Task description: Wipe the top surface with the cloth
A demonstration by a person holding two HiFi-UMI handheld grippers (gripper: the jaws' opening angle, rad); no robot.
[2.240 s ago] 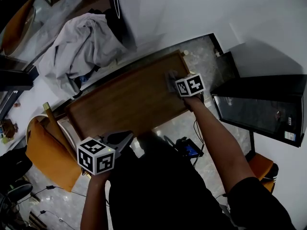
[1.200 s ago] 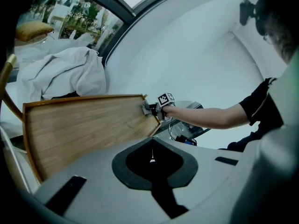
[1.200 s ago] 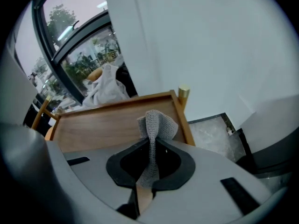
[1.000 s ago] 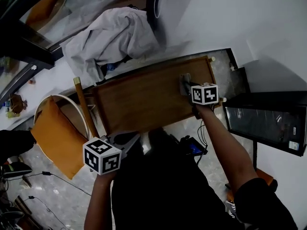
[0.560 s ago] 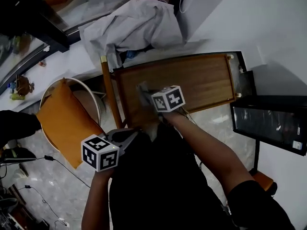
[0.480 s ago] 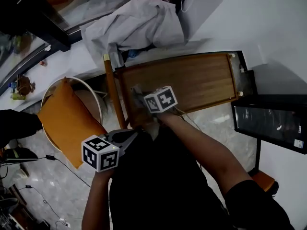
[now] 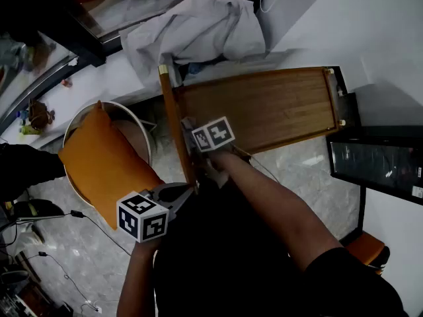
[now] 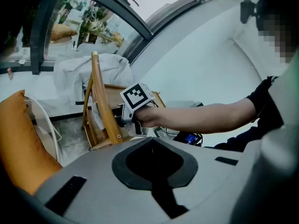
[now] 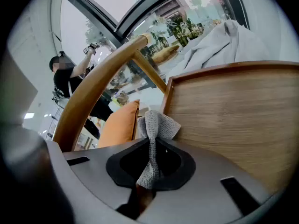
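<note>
The long wooden top [image 7: 271, 107] runs across the middle of the head view, and its grain fills the right of the right gripper view [image 9: 233, 111]. A grey woven cloth [image 9: 156, 127] is bunched upright, and my right gripper [image 9: 150, 171] is shut on it. That gripper [image 7: 190, 132] is at the top's left end, by the near edge. My left gripper [image 7: 182, 190] is held low beside my body, off the top, shut with nothing in it [image 8: 153, 167]. It looks at the right gripper's marker cube [image 8: 138, 95].
A curved wooden chair rail [image 7: 173, 124] stands against the top's left end. Left of it sits a round chair with an orange cushion [image 7: 106, 167]. A pale crumpled garment [image 7: 198, 28] lies behind the top. A black glass-fronted case [image 7: 380, 167] stands at the right. Cables lie on the floor.
My right gripper has dragged the cloth along the wooden top from its right end to its left end. The left gripper has stayed by my body.
</note>
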